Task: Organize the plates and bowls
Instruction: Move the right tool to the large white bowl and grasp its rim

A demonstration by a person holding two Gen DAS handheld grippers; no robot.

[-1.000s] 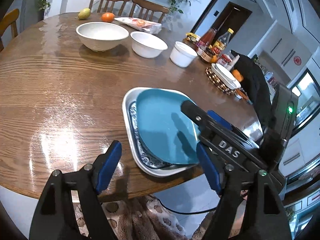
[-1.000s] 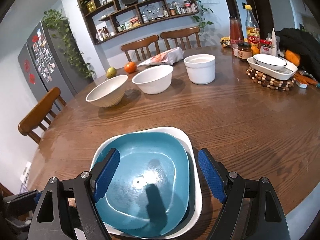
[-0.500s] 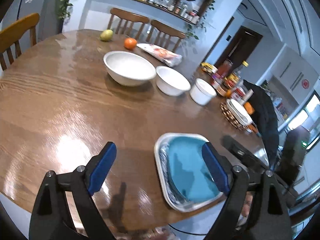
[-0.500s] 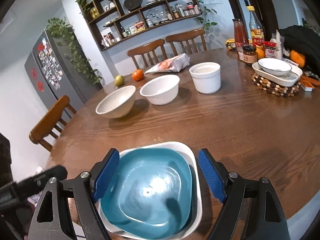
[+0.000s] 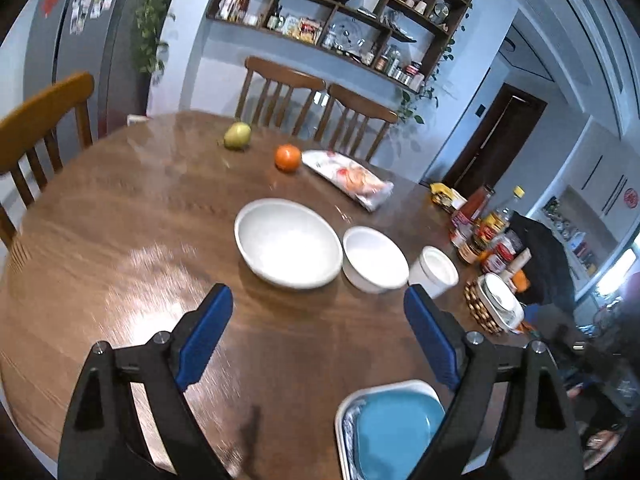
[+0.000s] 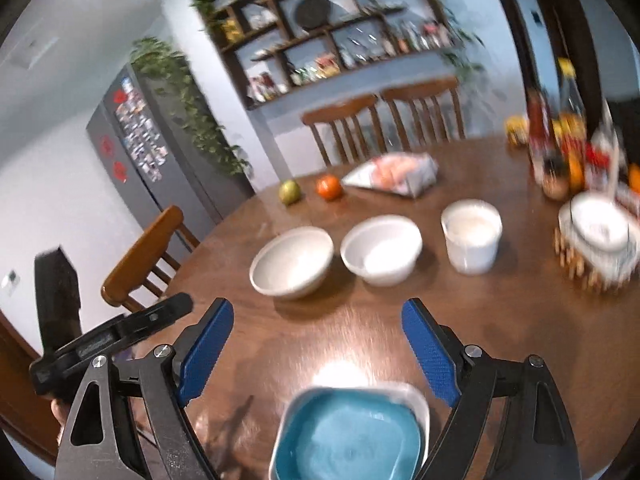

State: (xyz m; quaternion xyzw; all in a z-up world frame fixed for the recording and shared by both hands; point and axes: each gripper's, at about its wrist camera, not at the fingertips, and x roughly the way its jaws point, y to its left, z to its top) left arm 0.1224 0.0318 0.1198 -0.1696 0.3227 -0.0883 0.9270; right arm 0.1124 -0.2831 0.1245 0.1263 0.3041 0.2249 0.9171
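Observation:
A teal square plate (image 5: 394, 434) (image 6: 348, 438) lies stacked on a white square plate (image 5: 348, 404) (image 6: 420, 404) at the table's near edge. Farther back stand a wide white bowl (image 5: 288, 242) (image 6: 292, 260), a smaller white bowl (image 5: 376, 258) (image 6: 382, 248) and a white cup-like pot (image 5: 434, 272) (image 6: 472, 234) in a row. My left gripper (image 5: 318, 340) is open and empty, above the table left of the plates. My right gripper (image 6: 318, 344) is open and empty, above the plates. The left gripper's body shows in the right wrist view (image 6: 108, 336).
A pear (image 5: 237, 136), an orange (image 5: 287, 157) and a snack bag (image 5: 348, 178) lie at the back. Bottles and jars (image 5: 486, 232) and a dish on a beaded trivet (image 5: 496, 306) stand at the right. Wooden chairs (image 5: 316, 96) ring the round table (image 5: 120, 220).
Both grippers have pulled up and back from the stacked plates, which now sit low in each view. The left gripper swung to face the bowls. Both stay open.

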